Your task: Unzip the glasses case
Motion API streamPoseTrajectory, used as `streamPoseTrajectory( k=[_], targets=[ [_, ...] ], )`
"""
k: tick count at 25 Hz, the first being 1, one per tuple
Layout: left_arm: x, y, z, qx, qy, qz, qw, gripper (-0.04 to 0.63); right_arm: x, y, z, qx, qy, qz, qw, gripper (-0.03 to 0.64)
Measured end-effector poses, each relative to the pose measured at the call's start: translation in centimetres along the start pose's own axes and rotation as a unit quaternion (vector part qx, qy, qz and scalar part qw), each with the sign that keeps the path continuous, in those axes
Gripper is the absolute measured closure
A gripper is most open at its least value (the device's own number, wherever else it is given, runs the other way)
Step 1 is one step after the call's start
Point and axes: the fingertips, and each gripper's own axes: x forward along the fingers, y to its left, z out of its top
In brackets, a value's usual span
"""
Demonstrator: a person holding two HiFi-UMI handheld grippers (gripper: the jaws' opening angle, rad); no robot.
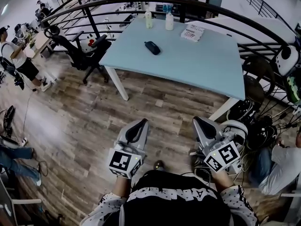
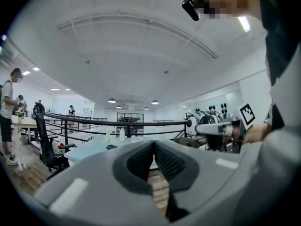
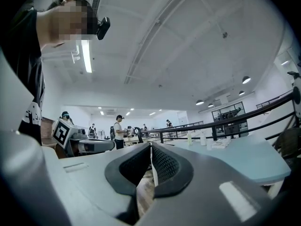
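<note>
The wide pale-blue rectangular table [image 1: 188, 60] stands across the brown wood-plank floor [image 1: 70, 117] from you, beside a black curved metal railing [image 1: 141, 1]. You hold both tools low and close to your body, well apart from that table. The grey left gripper [image 1: 139, 122] has its 2 ribbed dark pads pressed together with nothing between them, and the grey right gripper [image 1: 200, 121] is pressed together and empty in the same way. The slim dark oval glasses case [image 1: 152, 47] lies flat on the tabletop toward its far left part, untouched, and looks fully closed as far as its small size allows. The task therefore appears not yet begun: the approach, a steadying hold on the case, a pinch on the zip pull and the whole run of the zip all remain. Of writing, the white lettering across your black shirt [image 1: 181, 194] is cut off and not legible, the print on the white flat packet [image 1: 193, 33] near the 2 pale plastic bottles [image 1: 148, 19] is too small to read, and each white marker cube [image 1: 123, 162] carries black square patterns only, no words.
</note>
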Motion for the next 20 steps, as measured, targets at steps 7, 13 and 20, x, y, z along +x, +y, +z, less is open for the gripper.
streamPoseTrajectory(
  k=[7, 13, 20],
  targets=[
    [1.9, 2.7, -0.1, -0.006, -0.002, -0.015, 0.9999, 0.595, 3.0, -0.7, -0.1, -0.001, -0.005, -0.013, 1.0, 0.618],
    [2.2, 5.0, -0.2, -0.001, -0.006, -0.019, 0.9998, 0.595, 5.2, -0.5, -0.4, 0.004, 0.001, -0.017, 1.0, 0.618],
    [2.0, 6.7, -0.4, 0.001, -0.006, -0.012, 0.9999, 0.595, 6.9, -0.3, -0.5, 0.003, 0.0, -0.012, 1.0, 0.618]
  ],
)
